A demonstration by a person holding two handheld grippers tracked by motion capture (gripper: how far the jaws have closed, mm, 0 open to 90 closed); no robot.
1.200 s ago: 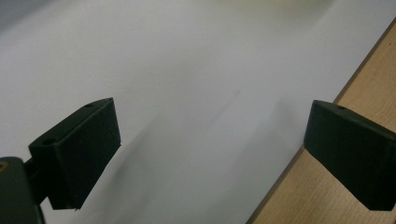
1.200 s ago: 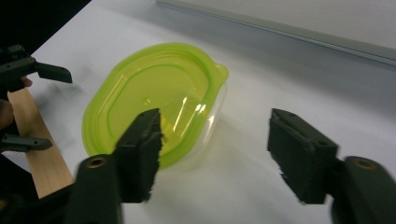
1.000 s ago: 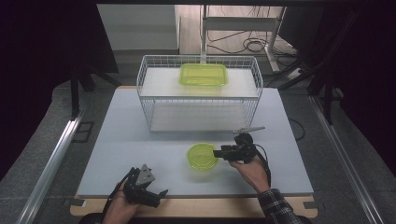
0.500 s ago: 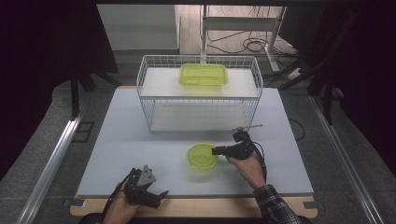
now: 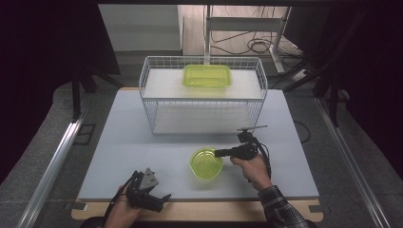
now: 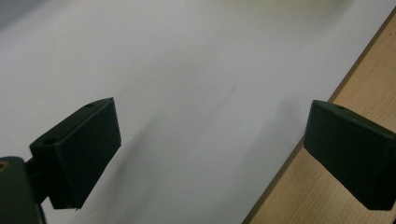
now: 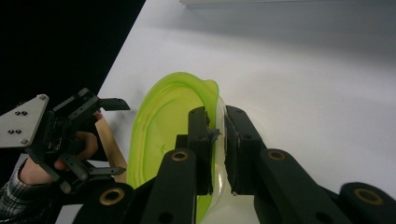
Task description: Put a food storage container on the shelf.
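The right tool (image 5: 219,153) is gripping the rim of a small round green bowl (image 5: 206,163), which is sitting on the white table (image 5: 114,142) in front of the wire basket (image 5: 147,102). In the right gripper view the right tool (image 7: 218,135) has one jaw inside the green bowl (image 7: 159,126) and the other outside, and the two are pinching the thin wall at the bowl's near edge; the jaws have just been closing onto it. The bowl is lying just beside the person's right hand (image 5: 251,166), with the tool reaching it from the right side in the high view.

The left tool (image 5: 151,194) is resting near the front edge of the table, well apart from the bowl, in the person's left hand (image 5: 124,209). In the left gripper view its jaws are standing wide apart with nothing between them, over the white sheet and the wooden border (image 6: 327,186).

On top of the basket's shelf a rectangular green container (image 5: 207,76) is lying, well away from both tools
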